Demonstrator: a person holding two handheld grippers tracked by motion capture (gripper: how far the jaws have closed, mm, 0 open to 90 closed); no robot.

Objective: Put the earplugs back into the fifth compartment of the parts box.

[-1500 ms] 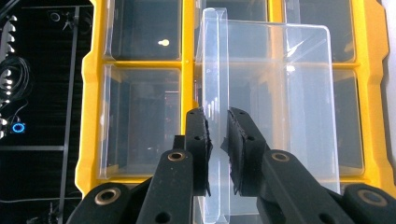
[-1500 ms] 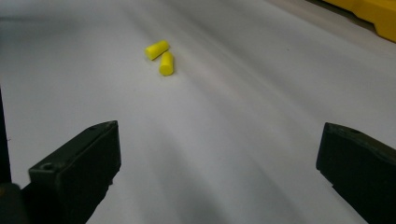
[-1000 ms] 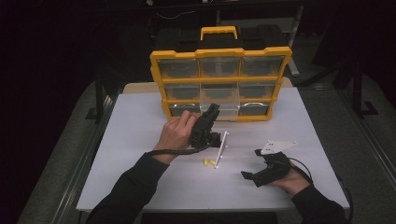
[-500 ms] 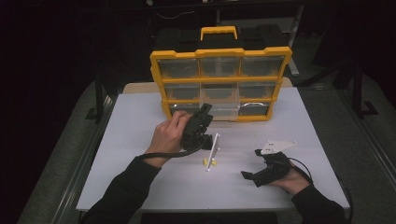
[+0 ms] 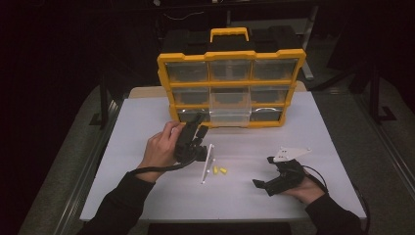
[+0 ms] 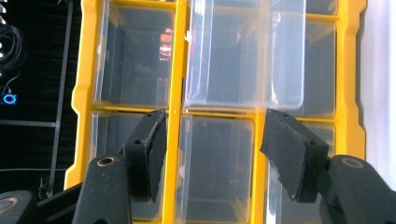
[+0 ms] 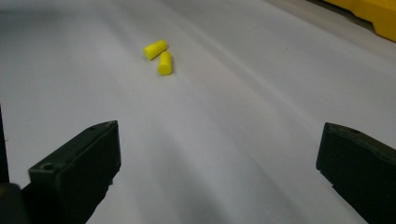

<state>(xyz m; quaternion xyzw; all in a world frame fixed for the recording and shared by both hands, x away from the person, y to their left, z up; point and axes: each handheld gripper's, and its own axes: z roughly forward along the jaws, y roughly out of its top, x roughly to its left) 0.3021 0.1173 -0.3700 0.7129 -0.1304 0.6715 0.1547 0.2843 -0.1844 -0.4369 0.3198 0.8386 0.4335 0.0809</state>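
A yellow organizer (image 5: 164, 88) with clear drawers stands at the back of the white table (image 5: 142, 122). Its lower centre drawer (image 5: 230, 111) is pulled out. My left gripper (image 5: 198, 125) hangs just left of that drawer's front. Its jaws have just been opening, and nothing is between them. In the left gripper view the left gripper (image 6: 212, 126) frames the organizer (image 6: 175, 93) and the pulled-out drawer (image 6: 243, 56). Two yellow earplugs (image 5: 219, 171) lie mid-table. My right gripper (image 5: 263, 173) rests wide open on the table to their right. In the right gripper view, the right gripper (image 7: 219, 149) faces the earplugs (image 7: 159, 55).
The organizer's yellow carry handle (image 5: 229, 33) rises at the back. The white plate (image 5: 208, 164) on the left gripper reaches toward the earplugs. Bare table lies between the earplugs and the right gripper, and along the front edge. The surroundings are dark.
The left gripper has opened and drawn back leftward, away from the centre drawer's front. The right hand has stayed where it was.
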